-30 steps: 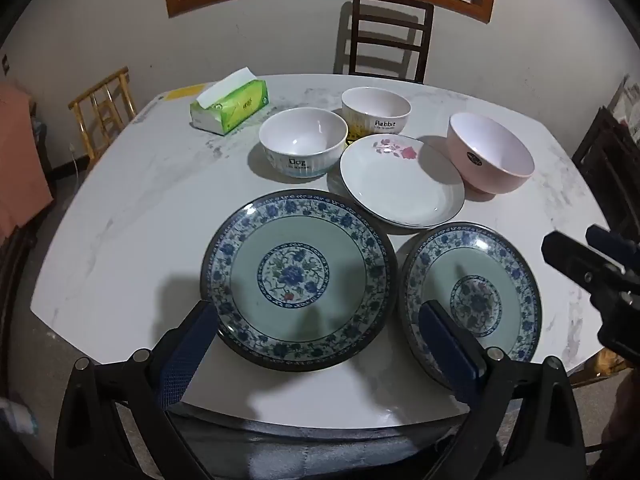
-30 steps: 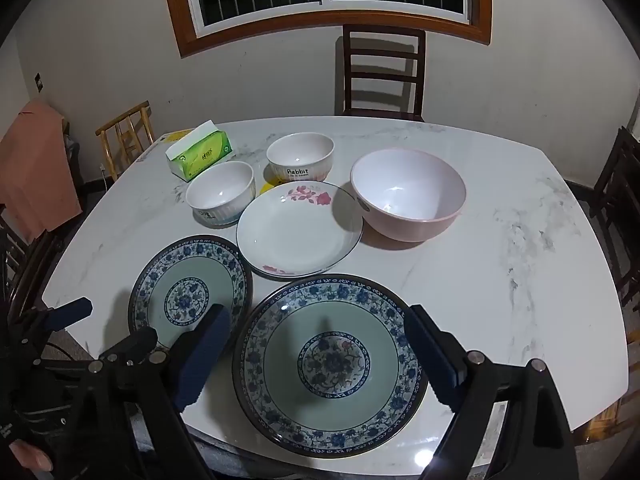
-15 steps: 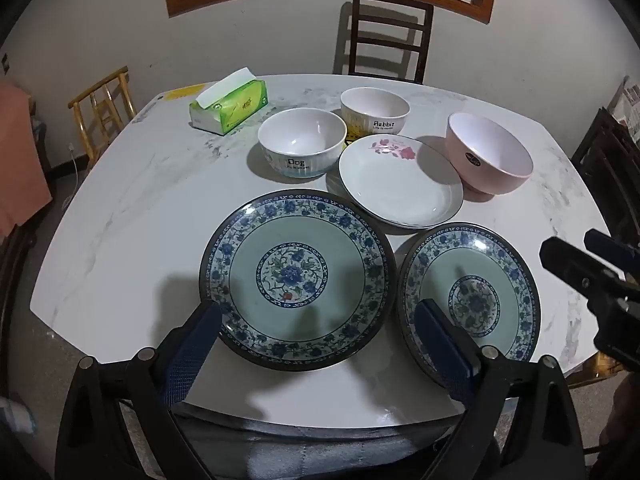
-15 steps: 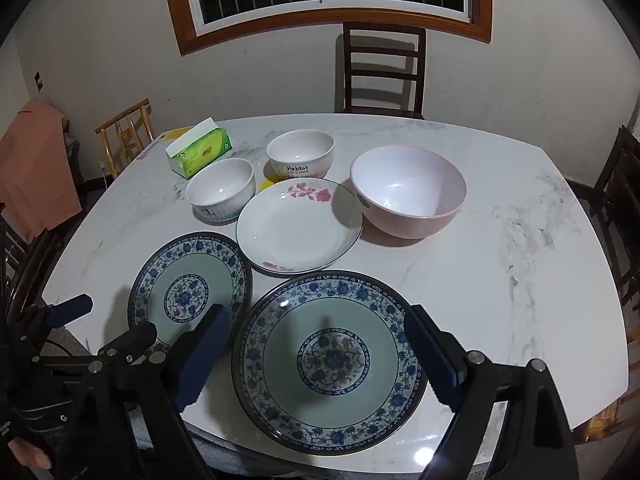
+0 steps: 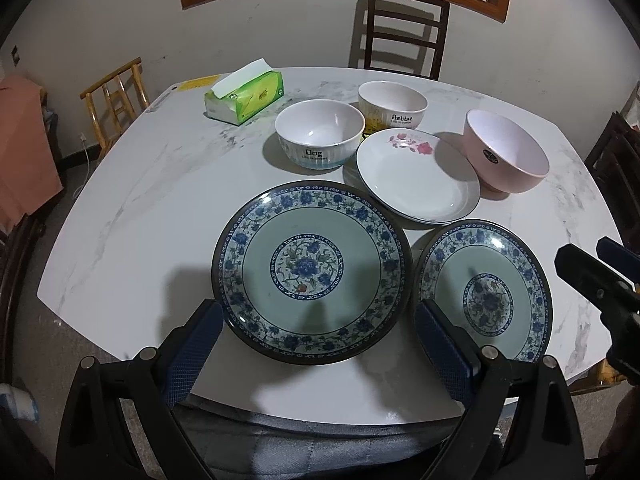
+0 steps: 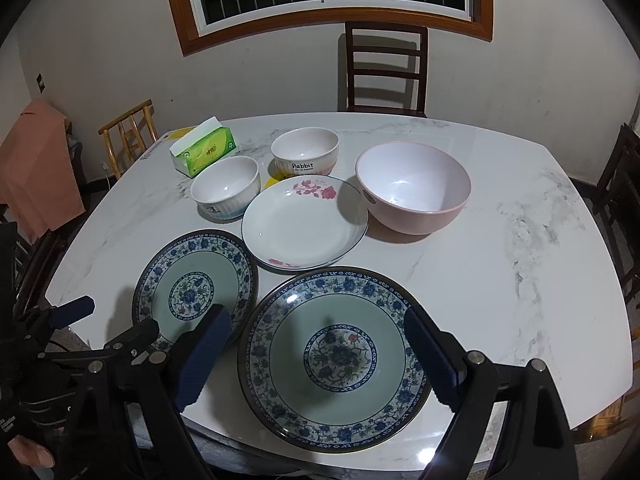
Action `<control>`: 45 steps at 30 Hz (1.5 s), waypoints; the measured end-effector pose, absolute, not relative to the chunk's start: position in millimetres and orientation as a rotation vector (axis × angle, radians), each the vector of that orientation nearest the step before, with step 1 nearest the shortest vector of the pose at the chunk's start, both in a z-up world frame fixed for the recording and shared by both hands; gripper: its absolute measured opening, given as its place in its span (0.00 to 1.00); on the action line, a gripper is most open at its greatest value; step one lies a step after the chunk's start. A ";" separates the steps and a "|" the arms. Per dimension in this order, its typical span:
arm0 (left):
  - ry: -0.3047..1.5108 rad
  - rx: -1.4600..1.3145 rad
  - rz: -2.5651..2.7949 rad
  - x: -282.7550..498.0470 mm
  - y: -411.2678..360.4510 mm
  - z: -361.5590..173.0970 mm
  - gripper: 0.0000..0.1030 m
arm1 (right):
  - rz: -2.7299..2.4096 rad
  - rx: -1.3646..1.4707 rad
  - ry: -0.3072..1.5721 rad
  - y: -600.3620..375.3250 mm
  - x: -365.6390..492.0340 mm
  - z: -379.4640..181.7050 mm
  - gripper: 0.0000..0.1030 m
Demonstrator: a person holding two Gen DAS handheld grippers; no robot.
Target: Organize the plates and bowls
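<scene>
Both grippers hover at the near table edge, jaws wide and empty: left gripper frames the left blue-rimmed plate at frame centre, right gripper frames the right blue-rimmed plate at lower centre. Likely lining up rim grasps. White rose plate and three bowls sit mid-frame beyond, untouched.

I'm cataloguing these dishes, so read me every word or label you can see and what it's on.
"Dog": white bowl, with a smaller line beneath too small to read.
"Rabbit": second white bowl; its smaller line is also unreadable.
Pink bowl: dark round sticker, unreadable.
Tissue pack: green print, blurred.
</scene>
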State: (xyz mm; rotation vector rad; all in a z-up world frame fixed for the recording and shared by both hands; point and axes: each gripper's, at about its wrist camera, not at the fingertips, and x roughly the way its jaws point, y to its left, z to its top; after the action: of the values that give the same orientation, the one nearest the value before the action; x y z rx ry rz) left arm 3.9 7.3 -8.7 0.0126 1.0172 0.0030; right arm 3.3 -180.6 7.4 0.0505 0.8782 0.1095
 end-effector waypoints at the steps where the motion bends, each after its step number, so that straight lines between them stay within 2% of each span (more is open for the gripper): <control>1: 1.018 0.010 0.003 3.9 7.5 -9.3 0.92 | 0.110 0.052 0.879 -180.5 3.2 7.1 0.88; 45: 1.027 0.009 0.006 1.5 8.5 -12.8 0.90 | 0.133 0.065 0.890 -177.6 0.5 4.5 0.88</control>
State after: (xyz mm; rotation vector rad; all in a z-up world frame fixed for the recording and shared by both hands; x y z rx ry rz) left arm 1.5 8.5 -12.8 0.0089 1.0268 0.0060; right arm 0.5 -177.6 4.5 0.0654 0.8900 0.1328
